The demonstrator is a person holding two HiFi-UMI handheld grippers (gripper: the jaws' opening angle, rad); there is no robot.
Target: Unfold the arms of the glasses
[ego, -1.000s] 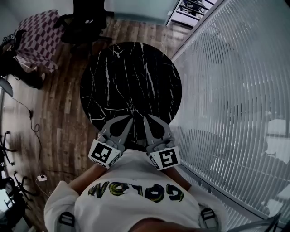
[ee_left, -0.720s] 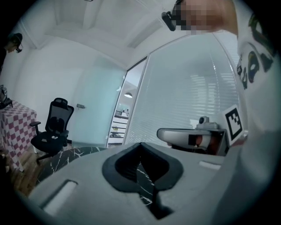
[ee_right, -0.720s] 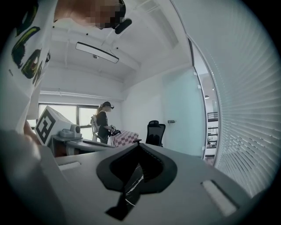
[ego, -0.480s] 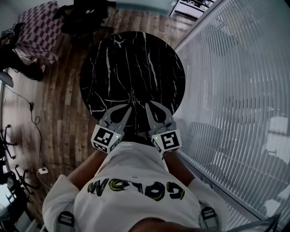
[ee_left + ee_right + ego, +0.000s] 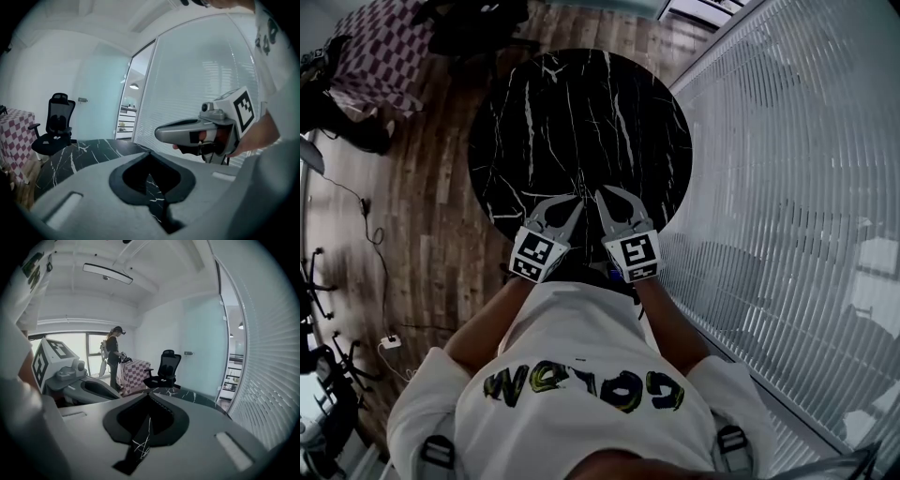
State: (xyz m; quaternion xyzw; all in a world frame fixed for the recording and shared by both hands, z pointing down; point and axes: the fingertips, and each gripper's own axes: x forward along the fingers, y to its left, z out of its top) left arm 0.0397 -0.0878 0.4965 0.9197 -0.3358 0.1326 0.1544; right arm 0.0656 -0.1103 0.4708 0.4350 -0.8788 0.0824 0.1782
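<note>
No glasses show in any view. A round black marble table (image 5: 581, 112) stands in front of me with nothing on the part I see. My left gripper (image 5: 577, 200) and right gripper (image 5: 598, 193) hang side by side over the table's near edge, tips almost touching each other. Both point across the table and a little downward. In the left gripper view the left gripper (image 5: 149, 153) has its jaws together with nothing between them, and the right gripper (image 5: 159, 133) passes on the right. The right gripper (image 5: 149, 394) looks the same in its own view: shut and bare.
A glass wall with blinds (image 5: 787, 187) runs along the right of the table. Beyond the table stand a black office chair (image 5: 473, 37) and a checkered table (image 5: 370, 56). A person (image 5: 114, 357) stands by that table. A cable and plug (image 5: 389, 342) lie on the wood floor.
Both grippers have sunk toward the table and moved forward over its near edge, drawing closer together. Their jaws stayed shut throughout.
</note>
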